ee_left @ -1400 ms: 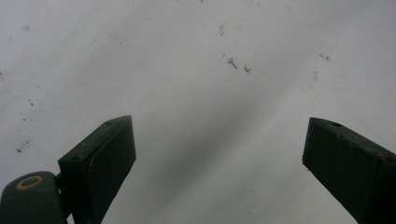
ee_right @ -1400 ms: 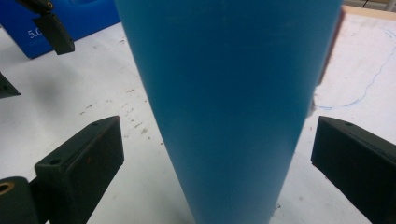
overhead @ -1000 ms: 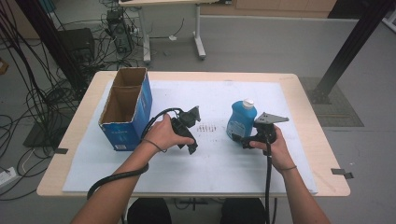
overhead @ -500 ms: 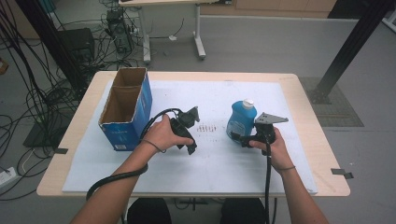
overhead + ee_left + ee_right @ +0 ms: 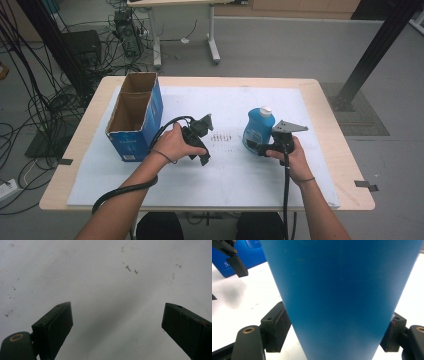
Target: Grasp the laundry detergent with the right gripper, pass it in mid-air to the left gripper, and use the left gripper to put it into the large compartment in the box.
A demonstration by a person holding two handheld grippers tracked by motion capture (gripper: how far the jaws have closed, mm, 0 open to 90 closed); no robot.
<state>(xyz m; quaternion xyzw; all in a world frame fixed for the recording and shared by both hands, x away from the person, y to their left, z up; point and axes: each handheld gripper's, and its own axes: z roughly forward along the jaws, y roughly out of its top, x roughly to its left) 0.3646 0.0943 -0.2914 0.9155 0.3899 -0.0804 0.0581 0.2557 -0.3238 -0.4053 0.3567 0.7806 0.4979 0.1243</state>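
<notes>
one white mat [image 5: 240, 170] on wooden table [image 5: 330, 125], grey floor [image 5: 280, 45], cables [image 5: 45, 100]

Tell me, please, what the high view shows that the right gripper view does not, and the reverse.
High view alone: the bottle's white cap, the open top of the box and both forearms. Right gripper view alone: the right gripper's jaws, which have just been closing, with both pads against the bottle's sides. Both share the blue bottle standing on the white table, the blue box wall, and the left gripper, which the right gripper view shows farther off.
</notes>
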